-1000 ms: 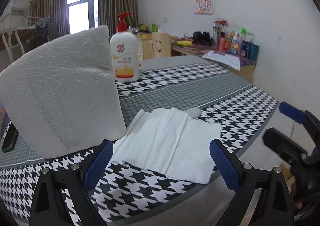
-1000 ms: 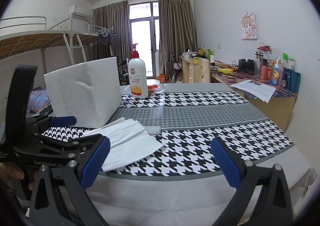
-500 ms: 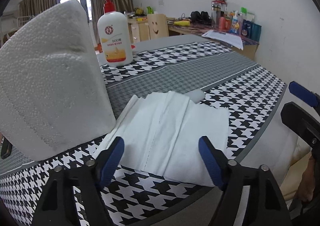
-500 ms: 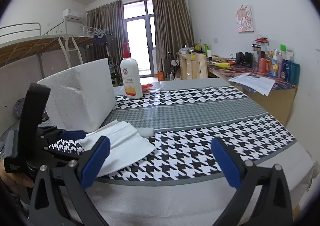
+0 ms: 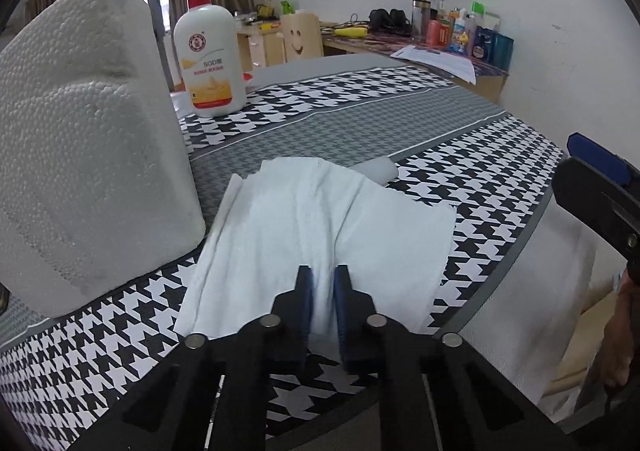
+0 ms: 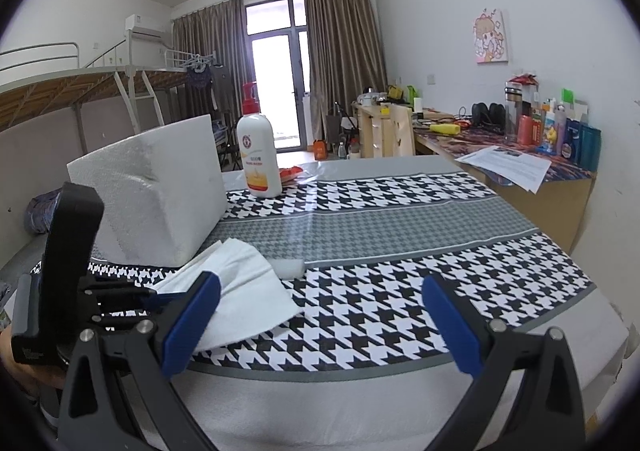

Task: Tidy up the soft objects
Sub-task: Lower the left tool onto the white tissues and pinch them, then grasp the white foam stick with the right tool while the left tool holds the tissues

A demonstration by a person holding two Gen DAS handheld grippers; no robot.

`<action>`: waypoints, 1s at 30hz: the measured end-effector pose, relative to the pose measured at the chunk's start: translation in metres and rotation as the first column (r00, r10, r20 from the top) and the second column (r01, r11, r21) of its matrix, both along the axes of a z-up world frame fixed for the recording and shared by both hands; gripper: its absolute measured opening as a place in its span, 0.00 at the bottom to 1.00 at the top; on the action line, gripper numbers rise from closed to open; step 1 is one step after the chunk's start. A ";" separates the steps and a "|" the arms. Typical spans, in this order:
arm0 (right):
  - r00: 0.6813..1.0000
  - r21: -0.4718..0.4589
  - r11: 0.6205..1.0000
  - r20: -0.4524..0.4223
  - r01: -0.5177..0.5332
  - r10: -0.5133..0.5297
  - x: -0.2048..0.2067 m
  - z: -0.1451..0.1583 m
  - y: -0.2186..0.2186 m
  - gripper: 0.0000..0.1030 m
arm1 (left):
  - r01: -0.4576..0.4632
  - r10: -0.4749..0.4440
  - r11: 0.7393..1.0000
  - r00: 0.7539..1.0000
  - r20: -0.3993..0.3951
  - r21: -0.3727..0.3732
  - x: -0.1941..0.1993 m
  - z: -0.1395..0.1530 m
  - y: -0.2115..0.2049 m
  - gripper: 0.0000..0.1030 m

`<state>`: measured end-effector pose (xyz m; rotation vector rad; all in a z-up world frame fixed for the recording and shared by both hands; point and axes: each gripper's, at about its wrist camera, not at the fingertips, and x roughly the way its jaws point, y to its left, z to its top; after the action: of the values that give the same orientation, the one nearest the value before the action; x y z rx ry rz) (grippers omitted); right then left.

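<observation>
The white tissue stack [image 5: 320,227] lies on the houndstooth tablecloth [image 5: 460,155], beside the foam block [image 5: 88,155]. My left gripper [image 5: 322,283] has just been closing and now pinches its near edge. My right gripper [image 6: 320,315] hangs spread wide, holding nothing.

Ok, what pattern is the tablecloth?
Black-and-white houndstooth tablecloth with a finer grey houndstooth band across the middle; clearest in the right wrist view.
</observation>
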<state>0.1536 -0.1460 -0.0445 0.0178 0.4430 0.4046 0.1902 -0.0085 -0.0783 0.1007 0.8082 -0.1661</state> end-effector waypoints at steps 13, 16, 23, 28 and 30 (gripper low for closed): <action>1.000 -0.044 0.999 -0.006 -0.019 0.019 0.010 0.002 0.020 0.99 | 0.010 -0.003 0.996 0.997 0.079 -0.091 -0.032 0.013 0.026 0.05; 0.999 -0.047 0.998 -0.013 -0.035 0.034 0.013 0.002 0.027 0.99 | -0.002 0.011 0.995 0.996 0.093 -0.097 -0.039 0.012 0.036 0.05; 0.991 -0.049 0.990 -0.024 -0.133 0.132 0.021 0.002 0.044 0.99 | -0.063 0.075 0.991 0.991 0.107 -0.117 -0.050 0.008 0.065 0.05; 0.974 -0.062 0.972 -0.041 -0.227 0.225 0.029 0.002 0.052 0.99 | -0.071 0.091 0.987 0.986 0.139 -0.141 -0.056 0.008 0.069 0.05; 0.968 -0.087 0.964 -0.044 -0.249 0.246 0.032 0.001 0.057 0.99 | -0.088 0.110 0.986 0.982 0.154 -0.141 -0.057 0.008 0.070 0.05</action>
<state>0.1859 -0.0888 -0.0435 -0.1220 0.4978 0.6307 0.1330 0.0614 -0.0699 -0.0524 0.6370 -0.1155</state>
